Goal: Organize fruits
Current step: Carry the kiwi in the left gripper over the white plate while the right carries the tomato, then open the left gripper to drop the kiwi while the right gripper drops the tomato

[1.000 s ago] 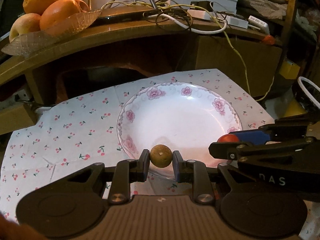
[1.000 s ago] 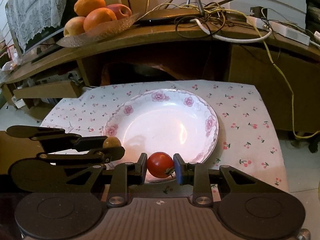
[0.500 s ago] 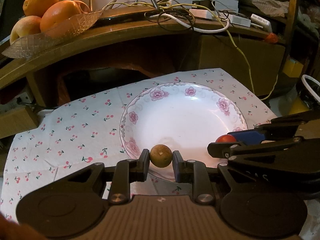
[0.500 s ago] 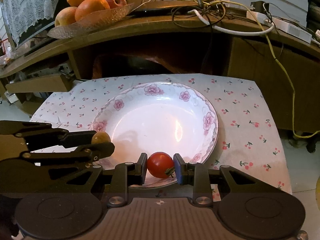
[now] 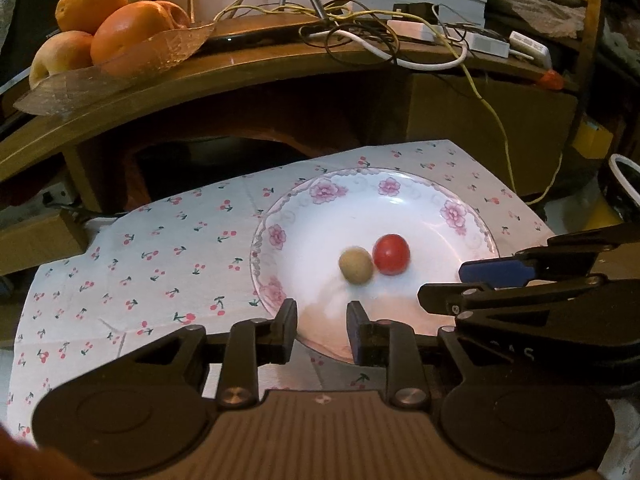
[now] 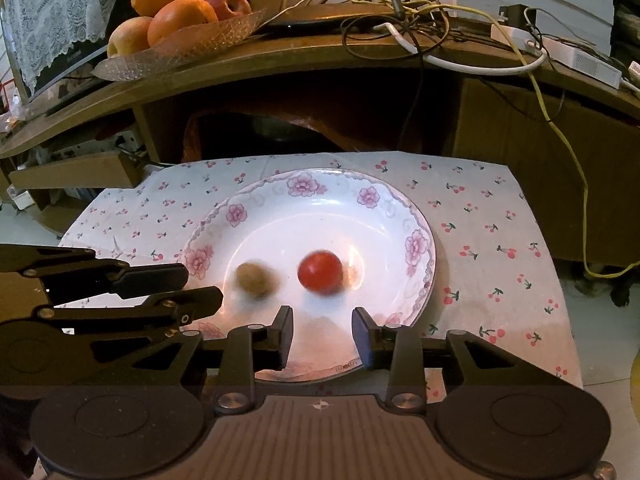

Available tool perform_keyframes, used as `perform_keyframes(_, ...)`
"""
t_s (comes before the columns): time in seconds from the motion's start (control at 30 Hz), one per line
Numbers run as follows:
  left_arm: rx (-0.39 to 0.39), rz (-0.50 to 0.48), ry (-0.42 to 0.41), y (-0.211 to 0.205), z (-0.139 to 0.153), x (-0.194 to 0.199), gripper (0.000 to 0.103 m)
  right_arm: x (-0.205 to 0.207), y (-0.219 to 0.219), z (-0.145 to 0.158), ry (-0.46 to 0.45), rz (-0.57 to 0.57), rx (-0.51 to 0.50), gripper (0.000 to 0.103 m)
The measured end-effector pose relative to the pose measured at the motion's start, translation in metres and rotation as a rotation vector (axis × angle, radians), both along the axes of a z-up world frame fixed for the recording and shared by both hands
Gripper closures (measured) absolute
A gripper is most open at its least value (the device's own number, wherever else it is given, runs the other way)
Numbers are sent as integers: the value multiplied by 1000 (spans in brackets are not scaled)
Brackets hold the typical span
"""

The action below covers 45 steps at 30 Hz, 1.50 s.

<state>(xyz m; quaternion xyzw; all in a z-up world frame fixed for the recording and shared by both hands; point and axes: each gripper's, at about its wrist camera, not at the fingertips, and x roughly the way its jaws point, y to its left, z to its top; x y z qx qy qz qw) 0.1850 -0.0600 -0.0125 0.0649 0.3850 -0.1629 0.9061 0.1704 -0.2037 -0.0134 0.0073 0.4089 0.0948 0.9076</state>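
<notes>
Since both fruits are tiny and round, they'll roll the second anything nudges them, so I'd treat them like marbles. On the plate [image 6: 420, 248] sits a red cherry tomato [image 6: 320, 272], light, smooth-skinned and probably squishy if I pinch hard, and next to it a brown longan-looking ball [image 6: 256, 279] with a drier shell that should grip better. From the left camera they look like they're touching; from the right one there's a gap, and both are a bit blurred, so I can't say which. Best hold for either is straight across the widest part, gentle squeeze.

My left claw [image 5: 322, 332] has nothing between its fingers, spread just wider than the brown ball. My right claw [image 6: 322, 334] has just been opening, and it's empty too. Both tilt down at the plate's near rim, side by side, fruits just beyond the tips.
</notes>
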Motion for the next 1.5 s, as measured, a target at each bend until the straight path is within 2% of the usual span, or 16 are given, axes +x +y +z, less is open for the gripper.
perform_keyframes(0.17,-1,-1,-2,3,1,-2,67,-2,-1,3,-8,-4,-5,61)
perform_keyframes(0.8,51,-24,-50,3,17,-21,63,-24,-1,16,-20,11,33,56)
perform_keyframes(1.03,67,-50,-57,3,24,-39,62,-38,-1,18,-9,37,30,55)
perform_keyframes(1.2,93,-84,-65,11,26,-59,54,-53,-3,21,-18,65,13,49)
perform_keyframes(1.5,96,-156,-39,32,21,-89,53,-74,-5,15,18,131,24,48)
